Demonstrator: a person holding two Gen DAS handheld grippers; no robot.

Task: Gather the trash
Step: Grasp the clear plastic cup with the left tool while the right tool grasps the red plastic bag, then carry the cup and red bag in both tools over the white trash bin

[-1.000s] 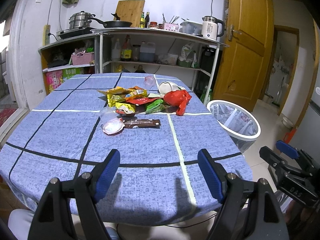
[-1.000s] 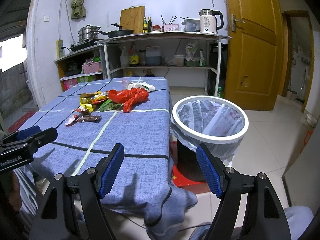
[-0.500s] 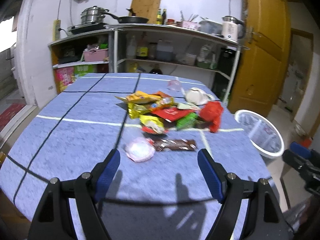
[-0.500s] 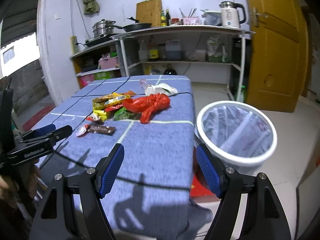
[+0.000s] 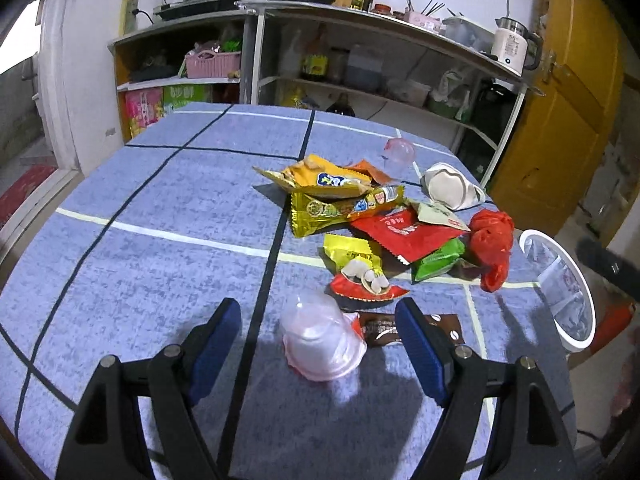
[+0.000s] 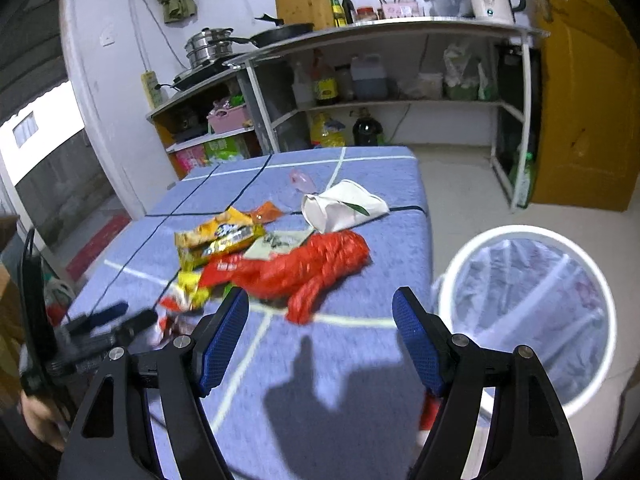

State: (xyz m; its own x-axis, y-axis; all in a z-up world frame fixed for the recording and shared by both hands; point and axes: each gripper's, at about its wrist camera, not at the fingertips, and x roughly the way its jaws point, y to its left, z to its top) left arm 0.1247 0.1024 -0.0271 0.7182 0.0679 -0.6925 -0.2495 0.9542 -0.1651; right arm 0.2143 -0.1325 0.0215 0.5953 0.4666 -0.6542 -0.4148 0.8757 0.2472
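Left wrist view: our left gripper (image 5: 320, 344) is spread wide and holds nothing; a clear plastic cup (image 5: 320, 340), lying tipped on the blue tablecloth (image 5: 160, 200), sits between its fingers but touches neither pad. Just beyond lie a brown wrapper (image 5: 404, 328), then the heap of snack wrappers (image 5: 360, 216) and a red plastic bag (image 5: 492, 244). The lined trash bin (image 5: 560, 292) stands off the table's right edge. We judge the step in hand to be the first pick, the cup. To do it well we should centre the cup between the pads, close gently across its wall so it neither crushes nor squirts out, and keep the brown wrapper clear of the right pad. Right wrist view: our right gripper (image 6: 320, 332) is likewise wide open and empty, hovering over the near table edge. The red plastic bag (image 6: 312, 268) lies just ahead of its fingers, the trash bin (image 6: 524, 320) to the right and lower. We would take the bag at its bunched middle.
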